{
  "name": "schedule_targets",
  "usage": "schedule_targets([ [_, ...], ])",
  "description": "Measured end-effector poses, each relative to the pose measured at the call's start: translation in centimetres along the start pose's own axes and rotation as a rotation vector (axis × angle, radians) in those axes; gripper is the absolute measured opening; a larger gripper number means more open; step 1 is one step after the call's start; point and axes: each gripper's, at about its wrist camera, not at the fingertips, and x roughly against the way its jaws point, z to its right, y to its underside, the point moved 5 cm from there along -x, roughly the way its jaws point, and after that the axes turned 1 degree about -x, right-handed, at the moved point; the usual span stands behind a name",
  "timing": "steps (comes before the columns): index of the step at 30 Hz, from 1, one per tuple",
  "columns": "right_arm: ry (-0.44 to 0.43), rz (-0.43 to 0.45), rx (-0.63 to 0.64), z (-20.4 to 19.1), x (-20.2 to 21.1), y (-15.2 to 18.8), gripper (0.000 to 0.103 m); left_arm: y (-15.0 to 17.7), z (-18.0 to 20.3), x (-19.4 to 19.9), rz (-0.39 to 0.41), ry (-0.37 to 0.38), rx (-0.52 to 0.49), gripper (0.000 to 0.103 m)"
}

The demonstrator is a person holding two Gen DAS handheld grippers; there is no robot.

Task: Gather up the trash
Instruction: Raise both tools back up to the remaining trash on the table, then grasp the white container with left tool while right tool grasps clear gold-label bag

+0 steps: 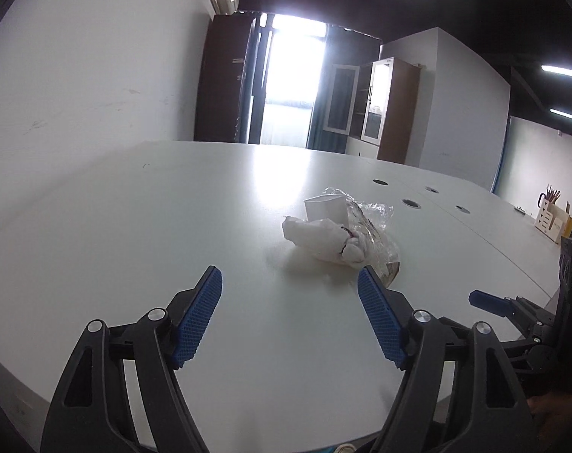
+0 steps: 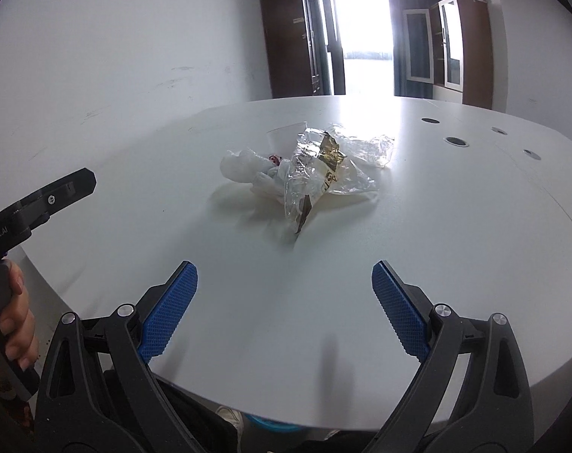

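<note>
A small heap of trash lies on the white table (image 1: 135, 226): a crumpled white tissue (image 1: 320, 236), a white paper cup (image 1: 325, 207) on its side, and clear plastic wrappers (image 1: 372, 213). In the right wrist view the tissue (image 2: 244, 168) lies left of a clear wrapper with gold print (image 2: 320, 166). My left gripper (image 1: 289, 283) is open and empty, just short of the heap. My right gripper (image 2: 285, 275) is open and empty, a little short of the heap. Its blue fingertip (image 1: 486, 300) shows at the right of the left wrist view.
Round cable holes (image 1: 410, 204) sit in the table beyond the heap. A wooden desk organiser (image 1: 552, 219) stands at the far right. A white wall runs along the left. Cabinets (image 2: 463, 49) and a bright doorway are behind the table. The table's near edge curves below both grippers.
</note>
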Motion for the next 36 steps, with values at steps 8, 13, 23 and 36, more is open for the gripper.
schedule_targets([
  [8, -0.013, -0.041, -0.038, 1.3, -4.1, -2.3, 0.083, -3.1, 1.1, -5.5, -0.046, 0.066, -0.016, 0.074],
  [13, -0.004, -0.071, -0.046, 2.2, -5.8, -3.4, 0.077, -5.7, 1.7, -9.2, -0.052, 0.102, -0.031, 0.074],
  [23, -0.018, -0.13, -0.05, 2.4, -8.5, -4.6, 0.066, -10.6, 1.6, -19.4, -0.109, 0.141, 0.003, 0.074],
  [36, 0.014, -0.169, 0.031, 0.9, -9.5, -4.7, 0.047, -7.1, 1.8, -24.5, -0.285, 0.286, -0.087, 0.073],
])
